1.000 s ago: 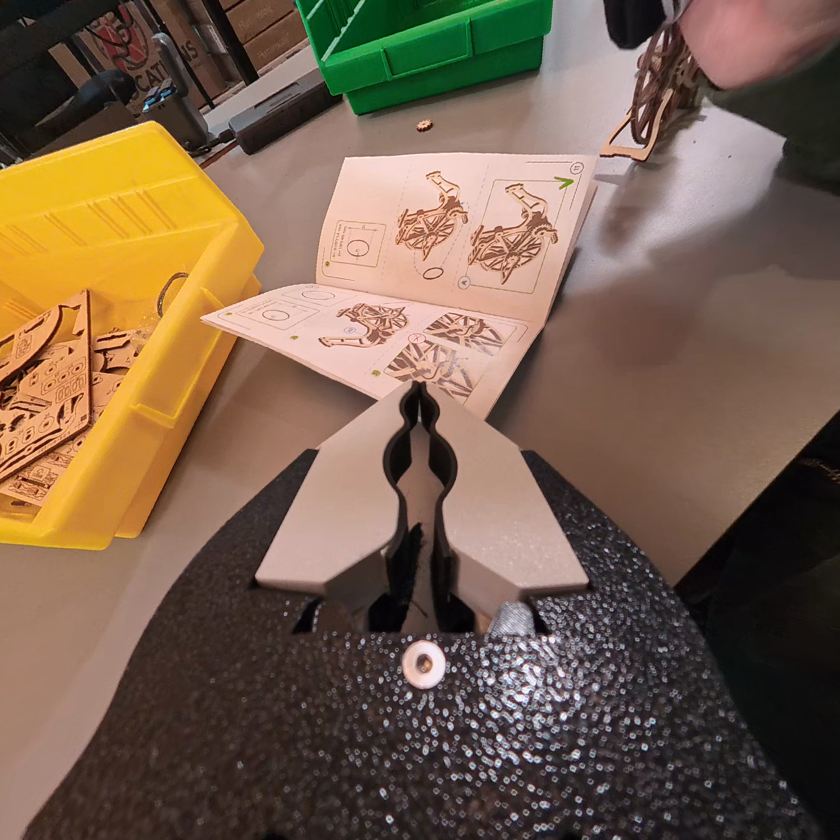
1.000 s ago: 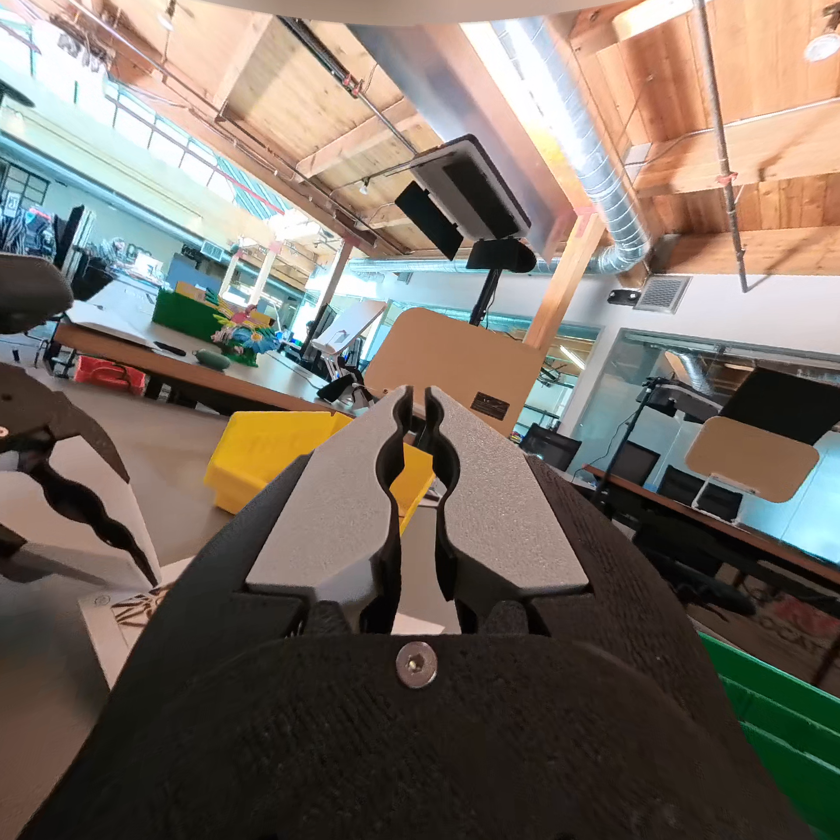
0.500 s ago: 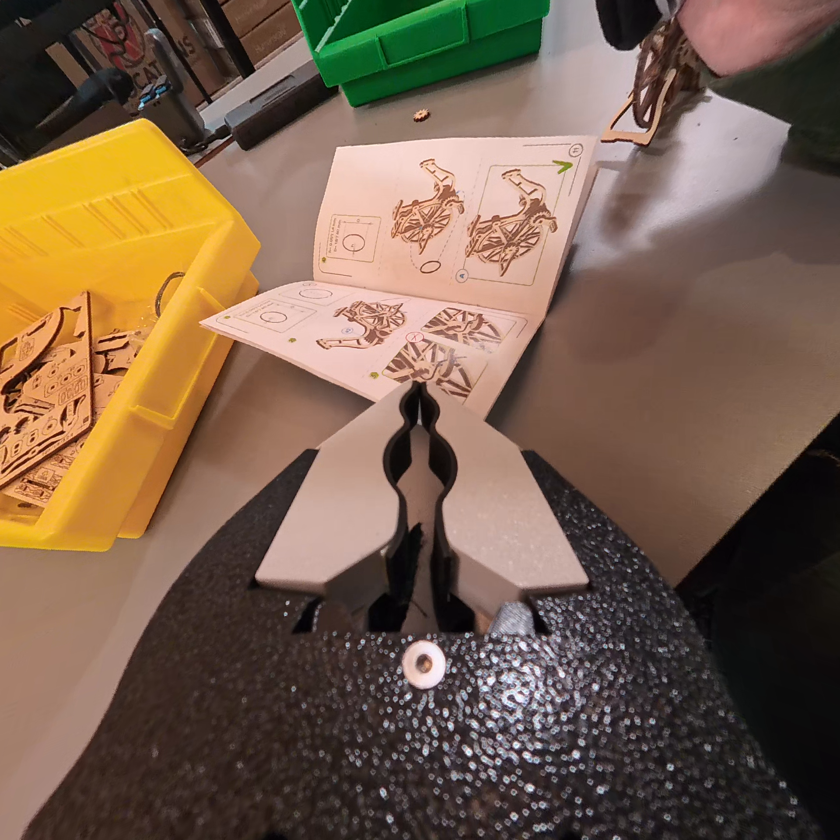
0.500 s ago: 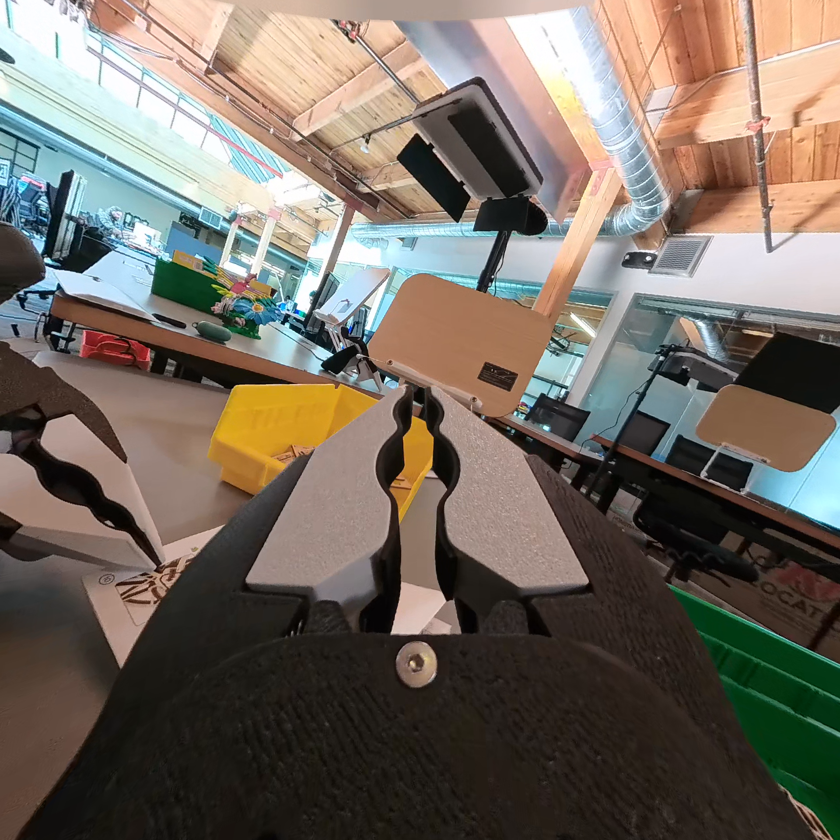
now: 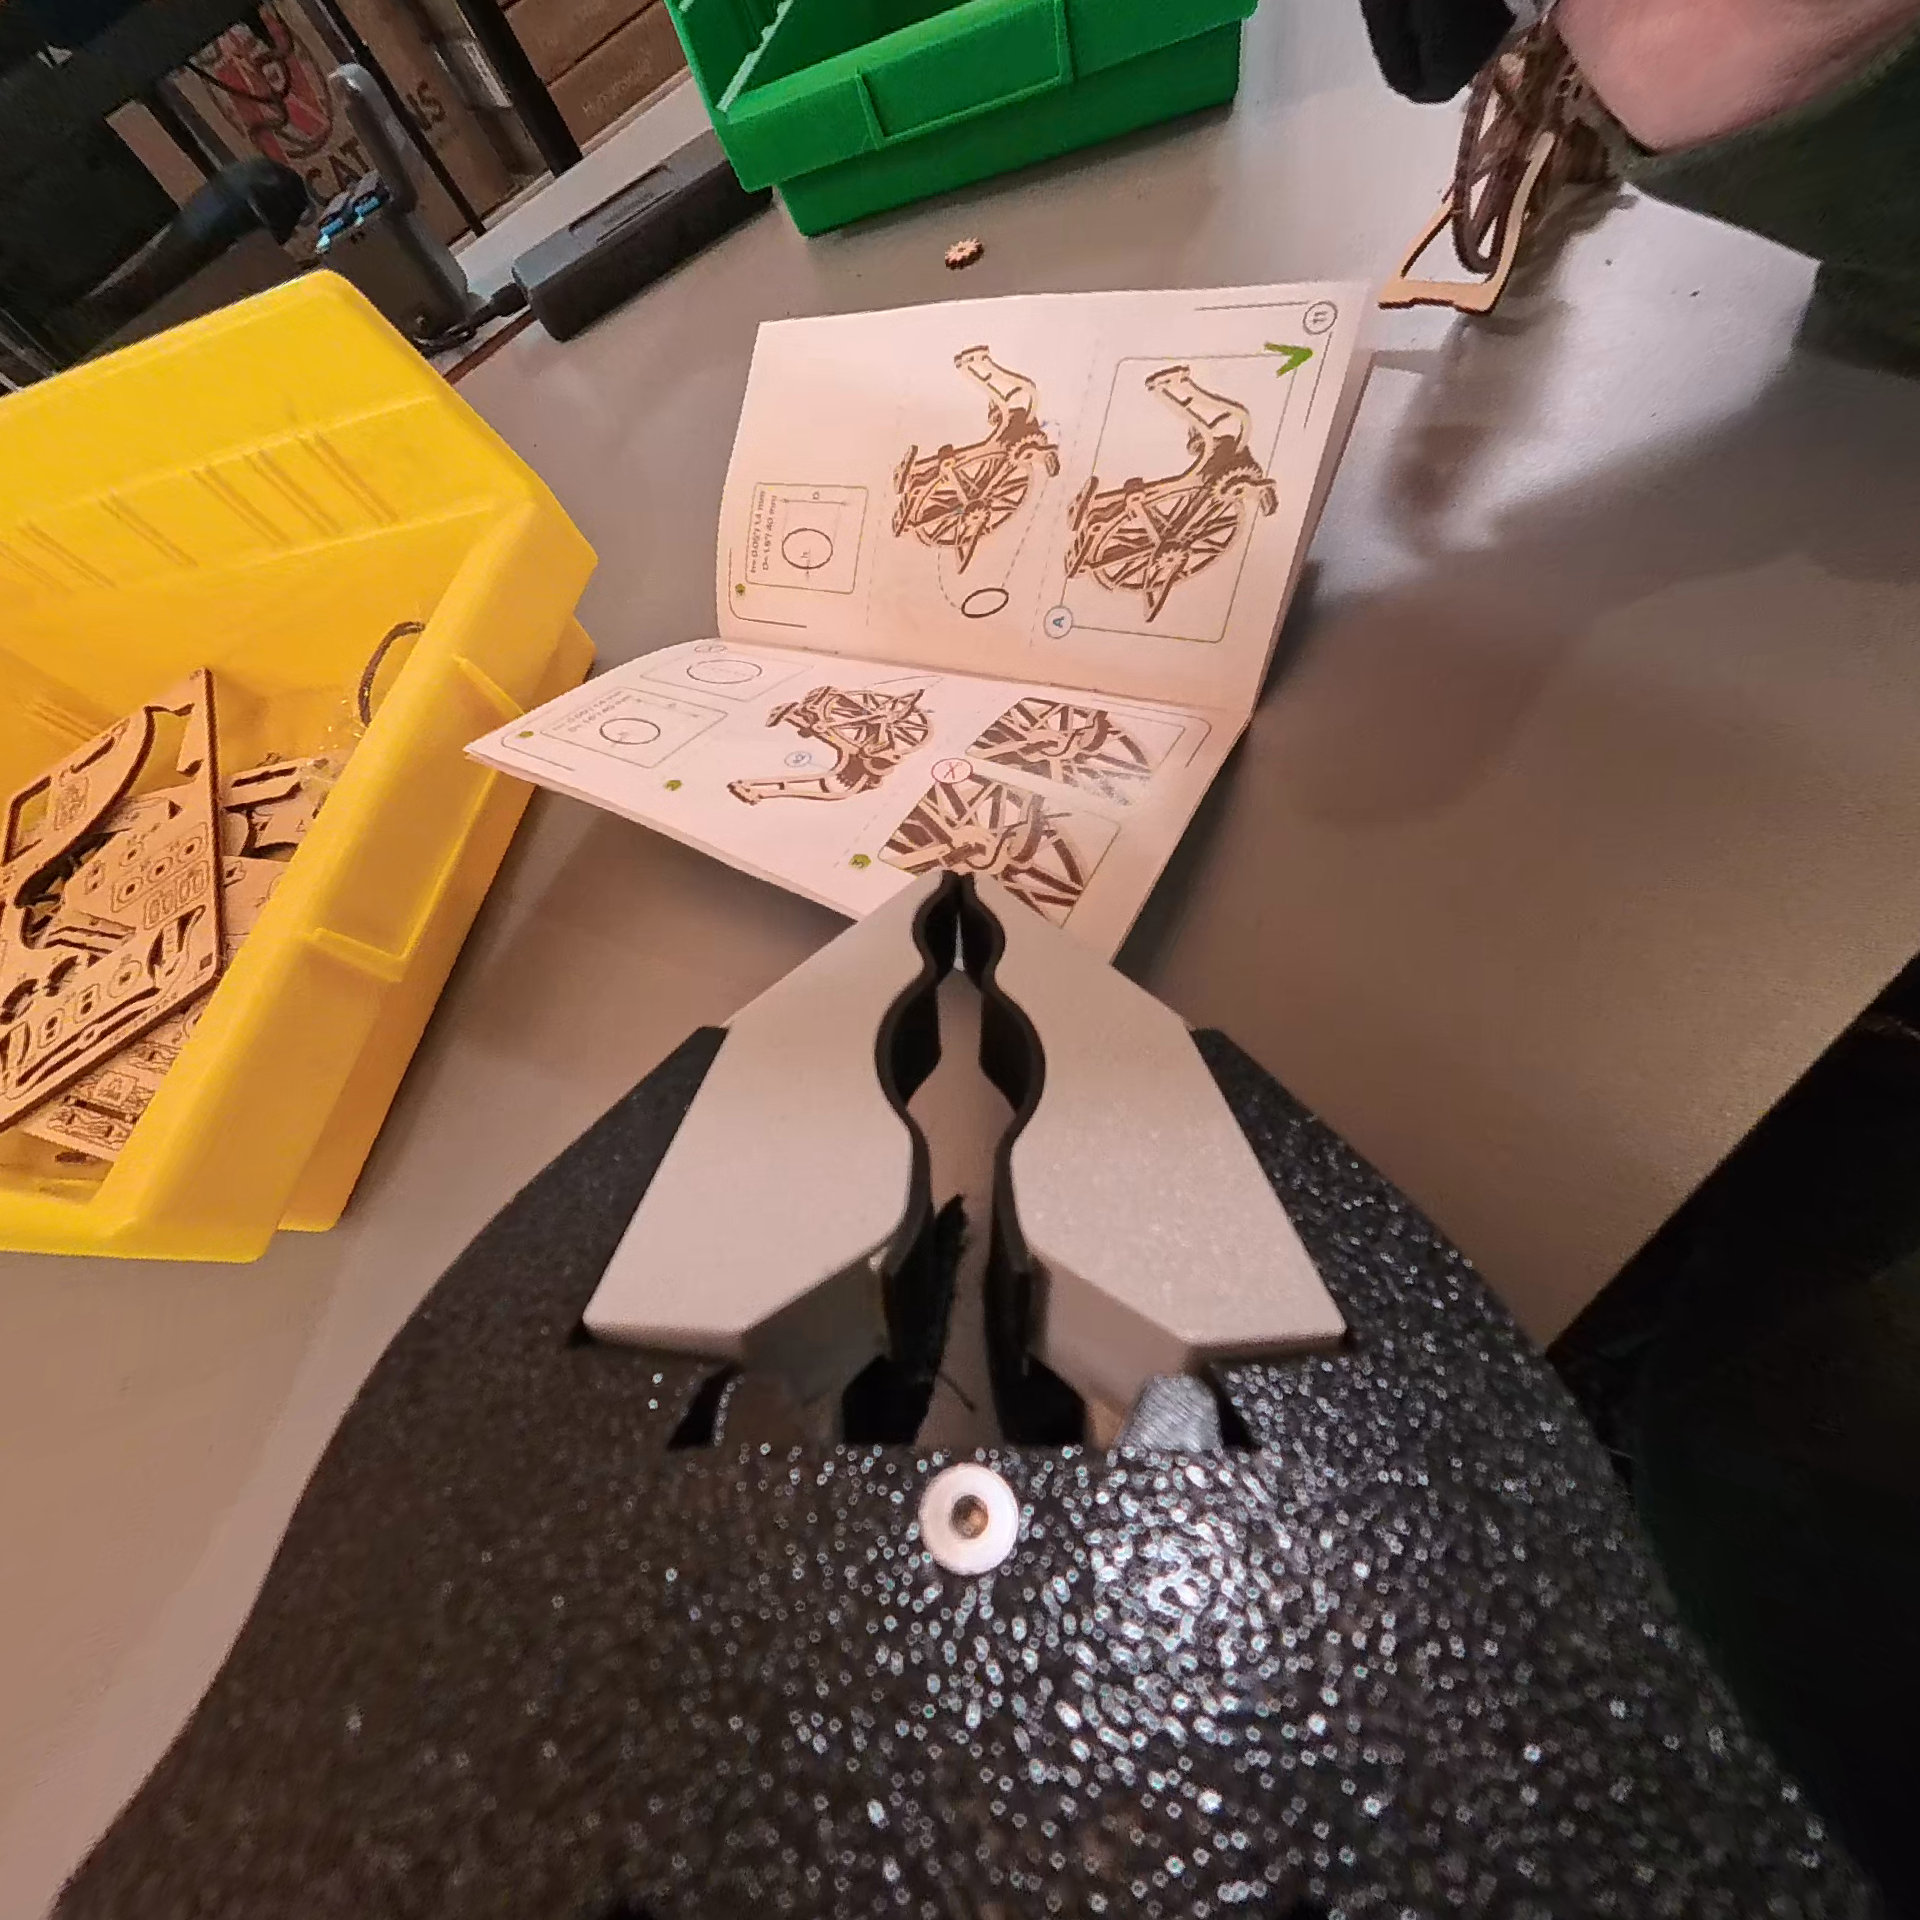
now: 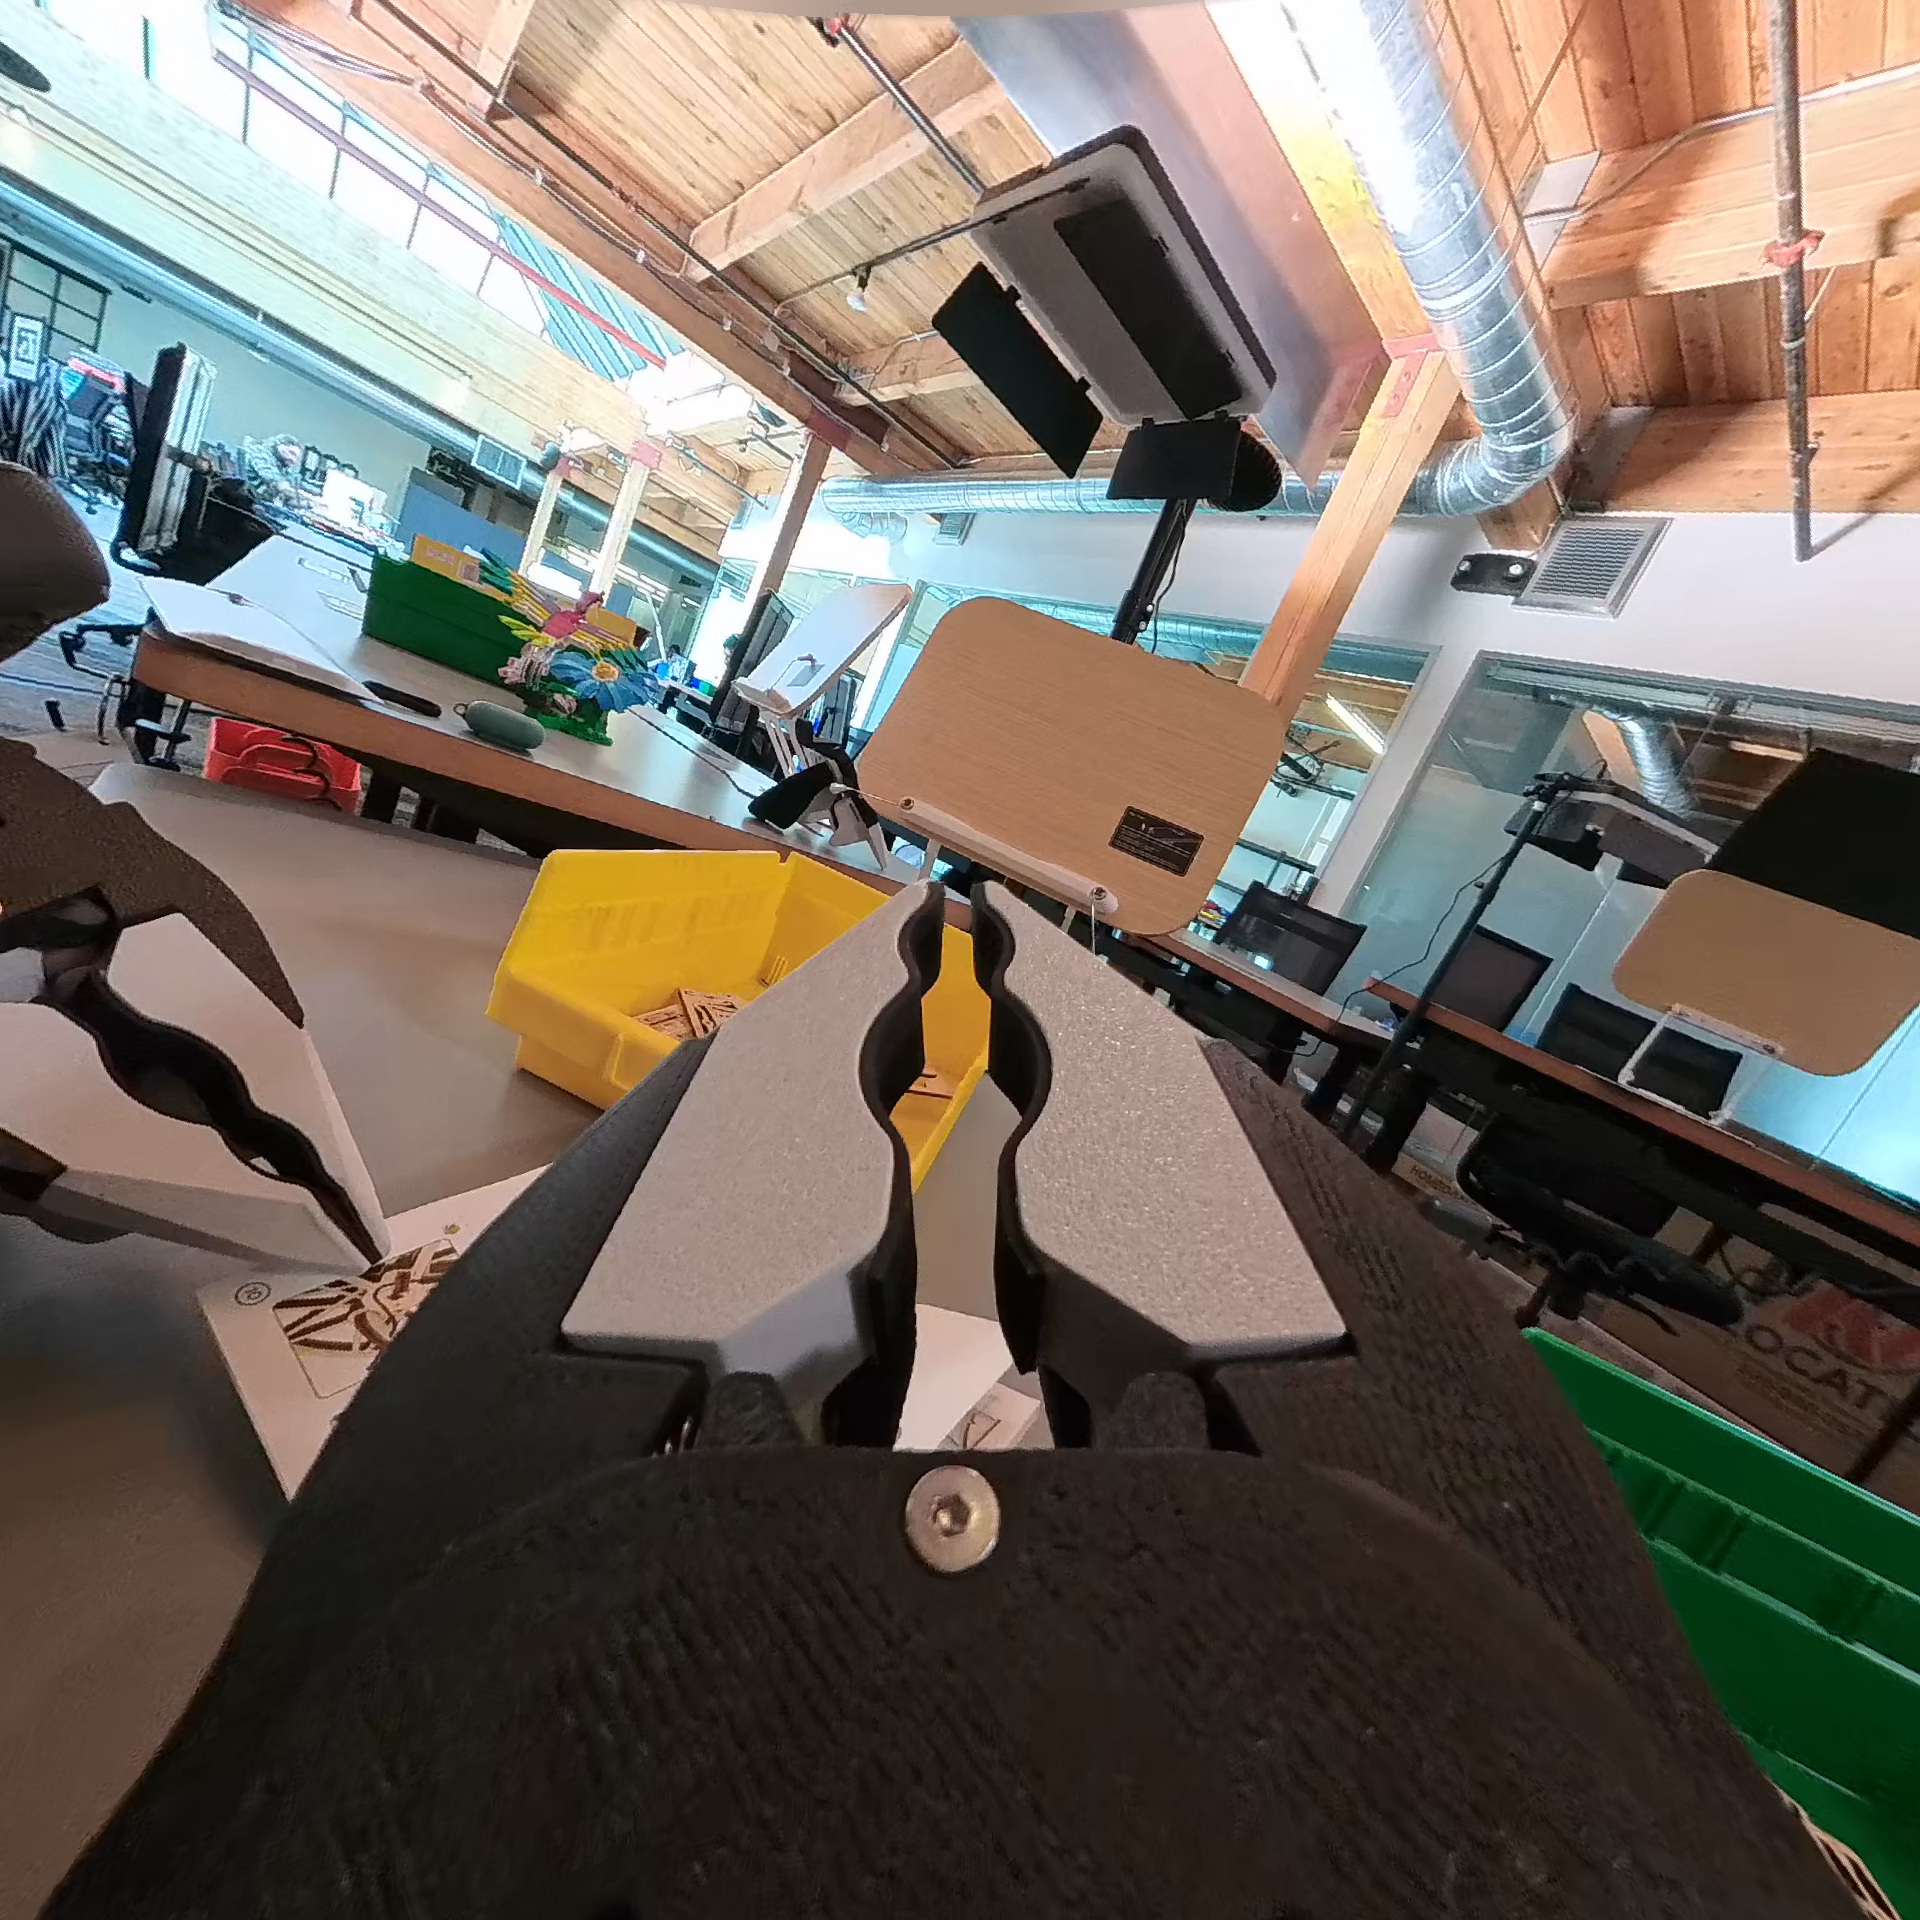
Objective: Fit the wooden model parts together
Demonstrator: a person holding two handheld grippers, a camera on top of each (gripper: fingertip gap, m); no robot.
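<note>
A partly built wooden model (image 5: 1496, 197) with a spoked wheel stands at the table's far right, under a hand (image 5: 1714, 62) and a black gripper body (image 5: 1429, 47); whether they touch is unclear. My left gripper (image 5: 957, 885) is shut and empty, its tips over the near edge of the open instruction booklet (image 5: 1018, 561). It also shows in the right wrist view (image 6: 348, 1236). My right gripper (image 6: 957, 896) points up across the room, its jaws closed to a thin slit with nothing between them. Wooden part sheets (image 5: 104, 904) lie in the yellow bin (image 5: 343, 935).
A green bin (image 5: 977, 94) stands at the back, also in the right wrist view (image 6: 1766, 1590). A small wooden gear (image 5: 964, 250) lies loose before it. A dark box (image 5: 623, 244) sits behind the yellow bin (image 6: 623, 966). The table's edge (image 5: 1662, 1195) runs close on the right. My right fingertips sit around 20 cm from my left ones.
The right wrist view has tilted down, so more of the table, the yellow bin and the booklet now show. The left gripper has shifted only slightly and stays shut.
</note>
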